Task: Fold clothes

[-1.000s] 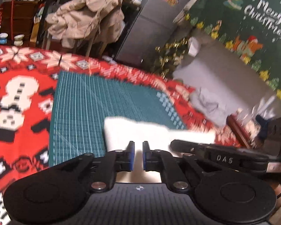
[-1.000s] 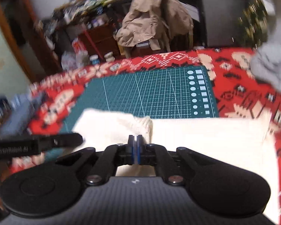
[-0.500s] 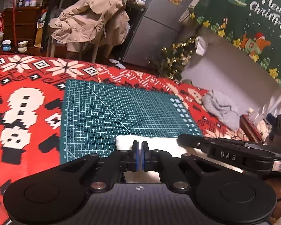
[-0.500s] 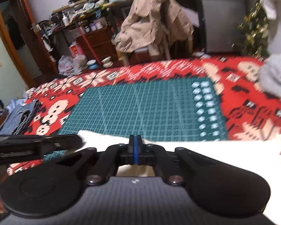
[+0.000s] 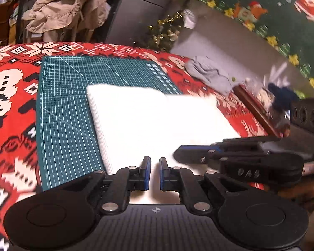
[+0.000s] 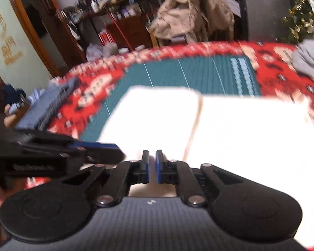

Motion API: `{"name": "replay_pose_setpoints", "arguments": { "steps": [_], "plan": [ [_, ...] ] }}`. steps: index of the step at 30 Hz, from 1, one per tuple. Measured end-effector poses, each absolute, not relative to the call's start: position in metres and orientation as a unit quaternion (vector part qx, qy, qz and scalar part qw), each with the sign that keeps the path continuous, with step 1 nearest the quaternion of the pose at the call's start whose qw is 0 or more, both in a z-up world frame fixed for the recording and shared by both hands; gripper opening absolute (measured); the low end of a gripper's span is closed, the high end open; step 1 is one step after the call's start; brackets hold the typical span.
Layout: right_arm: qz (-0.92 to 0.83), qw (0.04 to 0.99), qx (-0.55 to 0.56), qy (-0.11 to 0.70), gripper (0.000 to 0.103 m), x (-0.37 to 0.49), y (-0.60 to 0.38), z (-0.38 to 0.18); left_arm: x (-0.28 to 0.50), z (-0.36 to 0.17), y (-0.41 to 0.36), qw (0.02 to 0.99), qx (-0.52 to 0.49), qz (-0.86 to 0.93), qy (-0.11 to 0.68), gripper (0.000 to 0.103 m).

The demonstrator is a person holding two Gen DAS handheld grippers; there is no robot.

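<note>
Two pairs of tongs lie close together over the near edge of the cloth. We see the left tongs point(image 5: 155, 173) with their blue pads a narrow slit apart, and no fabric pinched between them. The right tongs point(image 6: 152, 166) show a similar slim gap; their jaws have just been opening, and only the cloth lying below shows through the gap. In each view the other tool reaches in from the side, its tip over the same near edge.

Just beyond the tips lies the white folded knitted garment point(image 5: 157, 121), flat, with a doubled layer on its left part. Its left portion rests on a dark green gridded cutting mat point(image 5: 67, 104), and its right portion runs past the mat onto the red Christmas cloth with snowmen point(image 5: 8, 108) that covers the tabletop.

Farther right, a crumpled grey garment point(image 5: 209, 73) sits on the red cloth, well apart. At the left edge lies a folded blue-grey piece point(image 6: 50, 104). Behind the tabletop, a beige coat point(image 5: 67, 6) hangs over a chair.
</note>
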State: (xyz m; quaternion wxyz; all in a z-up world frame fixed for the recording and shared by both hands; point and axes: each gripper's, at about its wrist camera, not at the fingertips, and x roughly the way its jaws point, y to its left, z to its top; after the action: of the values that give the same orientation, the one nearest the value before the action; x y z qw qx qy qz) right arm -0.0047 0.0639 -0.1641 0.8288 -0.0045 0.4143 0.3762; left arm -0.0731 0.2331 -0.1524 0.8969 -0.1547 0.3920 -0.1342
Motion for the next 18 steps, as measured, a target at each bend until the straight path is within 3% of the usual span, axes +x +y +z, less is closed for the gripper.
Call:
{"name": "replay_pose_setpoints", "arguments": {
  "steps": [3, 5, 16, 18],
  "plan": [
    [0.372, 0.83, -0.005, 0.416, 0.004, -0.019, 0.044, -0.16, -0.086, -0.149, 0.227, 0.897, -0.144, -0.137, 0.395, 0.007],
    [0.364, 0.833, -0.003, 0.417, 0.011, -0.027, 0.033, -0.157, -0.094, -0.149, 0.223, 0.898, -0.136, -0.136, 0.396, 0.007],
    [0.364, 0.814, 0.067, 0.449, 0.016, -0.041, 0.009, -0.166, -0.108, -0.149, 0.221, 0.897, -0.153, -0.13, 0.394, 0.007],
    [0.362, 0.812, 0.072, 0.453, 0.008, -0.041, 0.01, -0.168, -0.108, -0.149, 0.221, 0.896, -0.157, -0.131, 0.395, 0.007]
  ]
}}
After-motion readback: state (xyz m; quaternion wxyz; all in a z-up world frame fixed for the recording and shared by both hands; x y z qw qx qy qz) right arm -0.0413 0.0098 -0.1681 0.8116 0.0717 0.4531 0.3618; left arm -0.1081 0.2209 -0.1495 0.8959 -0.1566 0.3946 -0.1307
